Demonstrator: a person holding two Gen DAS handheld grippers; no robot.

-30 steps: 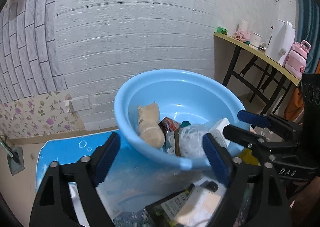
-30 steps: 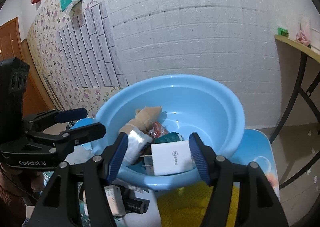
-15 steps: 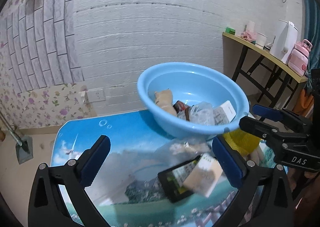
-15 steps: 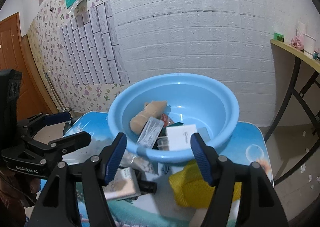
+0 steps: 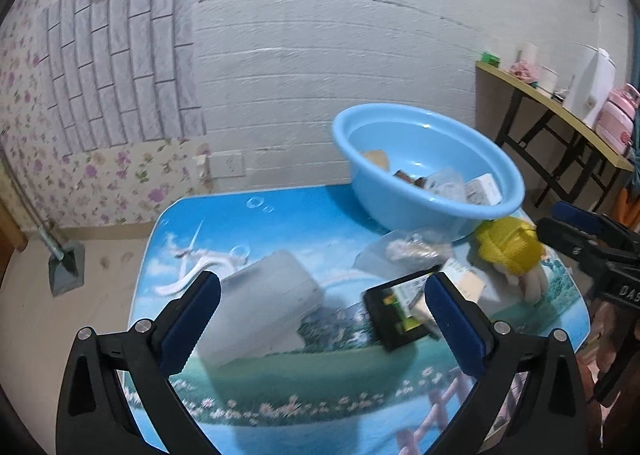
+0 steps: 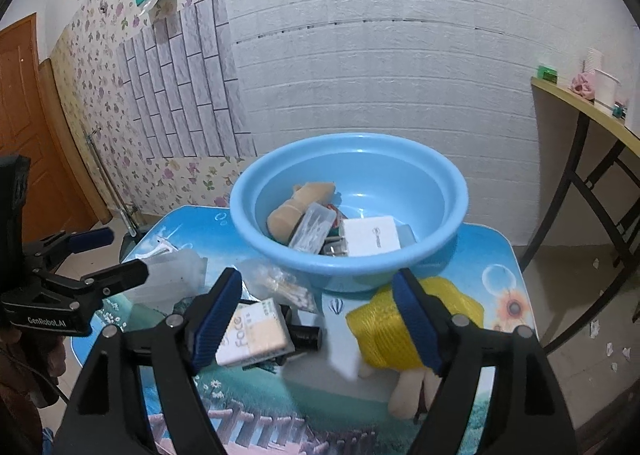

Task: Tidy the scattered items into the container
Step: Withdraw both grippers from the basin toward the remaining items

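A light blue basin [image 6: 352, 251] [image 5: 404, 211] stands at the back of the small table and holds a tan roll [image 6: 292, 209], a clear packet and a white charger [image 6: 370, 241]. On the table lie a frosted white box [image 5: 260, 311], a black packet [image 5: 396, 315], a "Face" card [image 6: 256, 331], a clear bag [image 5: 408, 253] and a yellow net bag [image 6: 400, 327] [image 5: 508, 249]. My left gripper [image 5: 320, 323] is open and empty above the box and black packet. My right gripper [image 6: 324, 319] is open and empty in front of the basin.
The table top [image 5: 304, 395] bears a printed landscape and ends near a white brick wall [image 6: 380, 75]. A side table [image 5: 560, 119] with a kettle and pink bottle stands at the right. A door [image 6: 24, 127] is at the left.
Both grippers have drawn back and up from the basin, so more of the table and its items shows. The white charger now lies in the basin, out of the right gripper.
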